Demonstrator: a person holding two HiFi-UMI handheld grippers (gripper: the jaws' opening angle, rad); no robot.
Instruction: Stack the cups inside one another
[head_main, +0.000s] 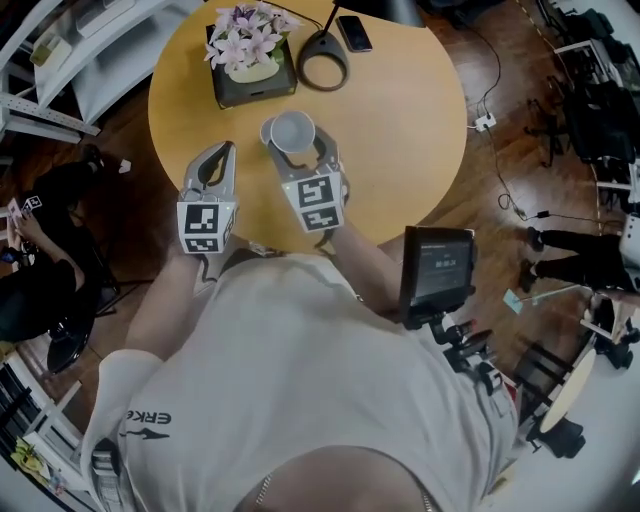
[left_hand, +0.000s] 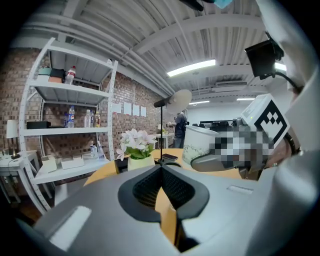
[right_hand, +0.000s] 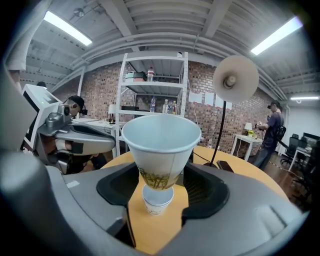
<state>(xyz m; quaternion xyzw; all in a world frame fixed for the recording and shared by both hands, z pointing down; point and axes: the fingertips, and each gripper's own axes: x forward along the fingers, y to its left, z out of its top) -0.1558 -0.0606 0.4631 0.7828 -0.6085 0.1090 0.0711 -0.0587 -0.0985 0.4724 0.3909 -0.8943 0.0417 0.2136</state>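
On our round worktop (head_main: 410, 130) the flower pot (head_main: 248, 50) stands at the far left. The lamp base (head_main: 323, 62) is just right of it, and the phone (head_main: 354, 33) is behind that. Nearer to us, the paper cup (right_hand: 161, 145) sits between the jaws of the right tool (head_main: 296, 138), over a second cup (right_hand: 157, 200) on the worktop. The left tool (head_main: 222, 152) is beside it, on its left.

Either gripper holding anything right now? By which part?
The right gripper holds an upright paper cup by its lower wall, just above the base. The left gripper is shut with nothing between its jaws.
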